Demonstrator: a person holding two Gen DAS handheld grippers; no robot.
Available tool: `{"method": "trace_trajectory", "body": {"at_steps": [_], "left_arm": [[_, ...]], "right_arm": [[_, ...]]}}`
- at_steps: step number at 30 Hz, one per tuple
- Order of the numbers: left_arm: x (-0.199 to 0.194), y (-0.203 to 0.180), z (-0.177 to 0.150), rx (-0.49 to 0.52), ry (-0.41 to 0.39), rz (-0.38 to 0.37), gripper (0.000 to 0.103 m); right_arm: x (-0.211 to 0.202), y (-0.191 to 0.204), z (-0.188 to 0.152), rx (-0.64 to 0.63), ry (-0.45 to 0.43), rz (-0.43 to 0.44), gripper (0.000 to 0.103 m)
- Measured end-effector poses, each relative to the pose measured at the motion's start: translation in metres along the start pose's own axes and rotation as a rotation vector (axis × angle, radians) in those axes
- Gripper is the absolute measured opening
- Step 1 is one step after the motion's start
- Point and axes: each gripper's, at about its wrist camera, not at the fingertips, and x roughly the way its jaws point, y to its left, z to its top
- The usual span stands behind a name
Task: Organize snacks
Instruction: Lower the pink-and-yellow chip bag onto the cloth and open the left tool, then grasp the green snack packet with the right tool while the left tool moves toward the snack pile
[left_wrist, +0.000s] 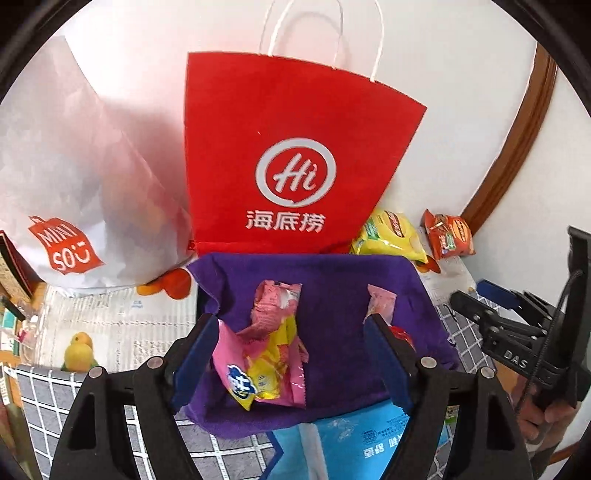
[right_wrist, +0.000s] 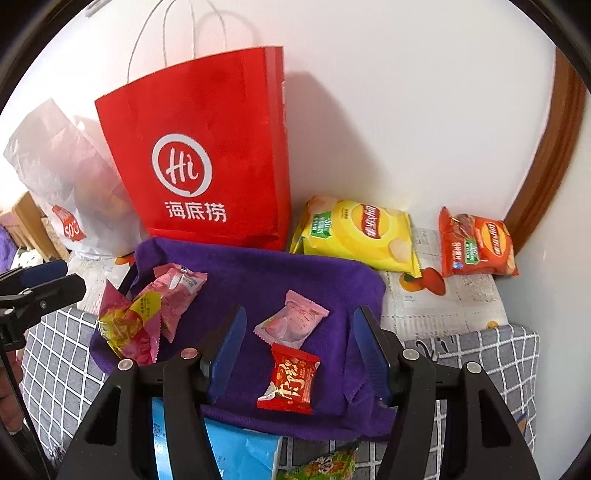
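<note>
While left gripper (left_wrist: 291, 354) is held spread, empty, over pink-yellow packet (left_wrist: 266, 362) on purple cloth (left_wrist: 332, 295), right gripper (right_wrist: 299, 354), also spread, is poised over red candy (right_wrist: 290, 380) at 6 o'clock; closing judged next.

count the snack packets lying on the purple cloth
4. A pink and yellow packet and a pink packet overlap at its left; a pale pink sweet sits mid-cloth; a red sweet lies nearer the camera. Folds may hide more.

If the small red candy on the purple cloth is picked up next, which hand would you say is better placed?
Right, probably. The right gripper hangs open with the red candy lying between its fingers on the purple cloth. The left gripper is open over the pink packets.
</note>
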Motion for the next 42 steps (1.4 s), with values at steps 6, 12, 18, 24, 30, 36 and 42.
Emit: {"method": "trace_trajectory", "body": {"at_steps": [6, 12, 18, 24, 30, 36, 42], "left_arm": [[-0.010, -0.005, -0.001, 0.030, -0.026, 0.017, 0.078], [-0.019, -0.011, -0.003, 0.034, -0.037, -0.024, 0.078], [-0.018, -0.011, -0.004, 0.012, -0.010, -0.033, 0.078], [-0.017, -0.009, -0.004, 0.000, 0.004, -0.023, 0.078], [-0.017, -0.008, -0.004, -0.008, 0.007, -0.026, 0.079], [-0.019, -0.009, -0.003, 0.003, 0.008, -0.030, 0.079], [-0.026, -0.010, -0.002, 0.002, -0.006, -0.034, 0.079]], "right_arm": [[-0.013, -0.005, -0.017, 0.011, 0.009, -0.053, 0.061], [-0.039, -0.028, -0.043, 0.049, -0.009, -0.091, 0.061], [-0.066, -0.068, -0.080, 0.142, -0.059, -0.126, 0.061], [-0.046, -0.078, -0.119, 0.170, 0.044, -0.057, 0.056], [-0.027, -0.060, -0.136, 0.168, 0.077, 0.017, 0.056], [-0.001, -0.053, -0.137, 0.189, 0.114, 0.016, 0.056], [0.022, -0.050, -0.142, 0.183, 0.181, 0.037, 0.056]]}}
